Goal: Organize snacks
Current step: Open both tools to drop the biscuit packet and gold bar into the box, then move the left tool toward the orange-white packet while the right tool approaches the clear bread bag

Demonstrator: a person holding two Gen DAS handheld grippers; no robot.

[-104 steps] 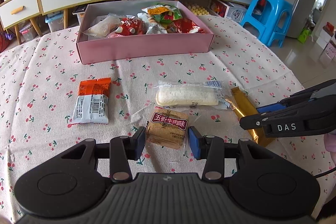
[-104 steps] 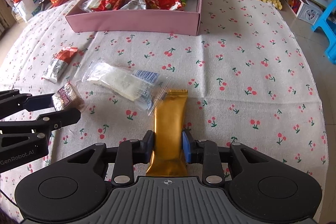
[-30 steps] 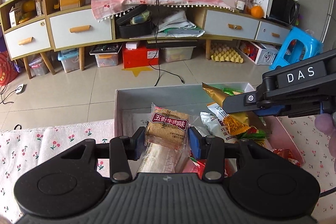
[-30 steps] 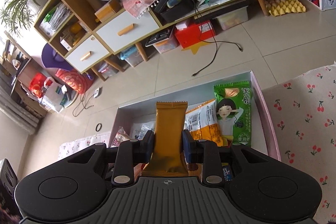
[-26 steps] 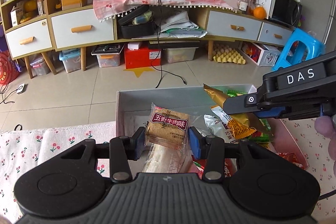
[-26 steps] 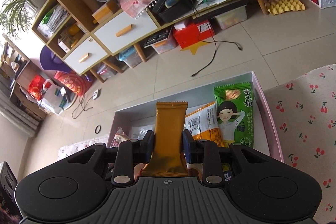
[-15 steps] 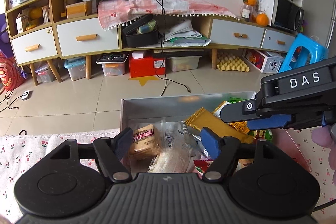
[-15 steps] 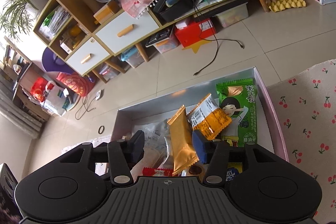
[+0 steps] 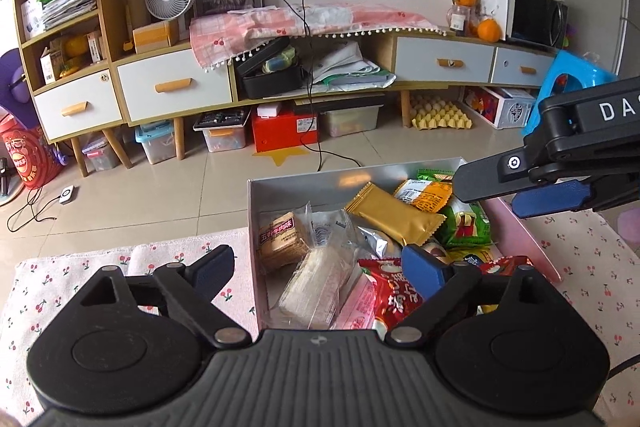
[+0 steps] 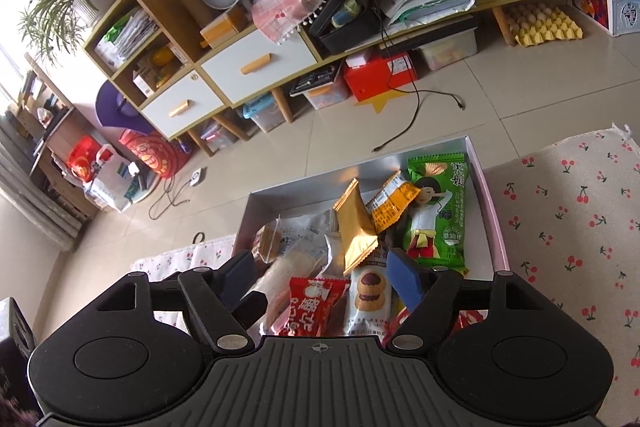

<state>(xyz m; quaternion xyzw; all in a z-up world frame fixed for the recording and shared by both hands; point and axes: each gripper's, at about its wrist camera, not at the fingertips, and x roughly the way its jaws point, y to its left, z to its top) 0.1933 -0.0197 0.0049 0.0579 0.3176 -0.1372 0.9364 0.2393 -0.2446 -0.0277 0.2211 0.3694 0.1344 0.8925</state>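
The pink box (image 9: 524, 235) holds several snack packs. The brown biscuit pack (image 9: 280, 237) lies at its far left corner and the gold bar (image 9: 394, 213) lies across the middle; both also show in the right wrist view, biscuit pack (image 10: 265, 241) and gold bar (image 10: 356, 227). My left gripper (image 9: 318, 269) is open and empty above the box's left part. My right gripper (image 10: 320, 277) is open and empty above the box, and its arm shows at the right of the left wrist view (image 9: 560, 163).
The box sits at the far edge of the cherry-print tablecloth (image 10: 568, 211). A green pack (image 10: 434, 215), an orange pack (image 10: 394, 201) and a red pack (image 10: 310, 305) lie in the box. Beyond is tiled floor (image 9: 168, 195) and a low cabinet (image 9: 176, 87).
Both grippers opened over the box. The biscuit pack dropped from the left one and the gold bar from the right one; both now lie among the snacks.
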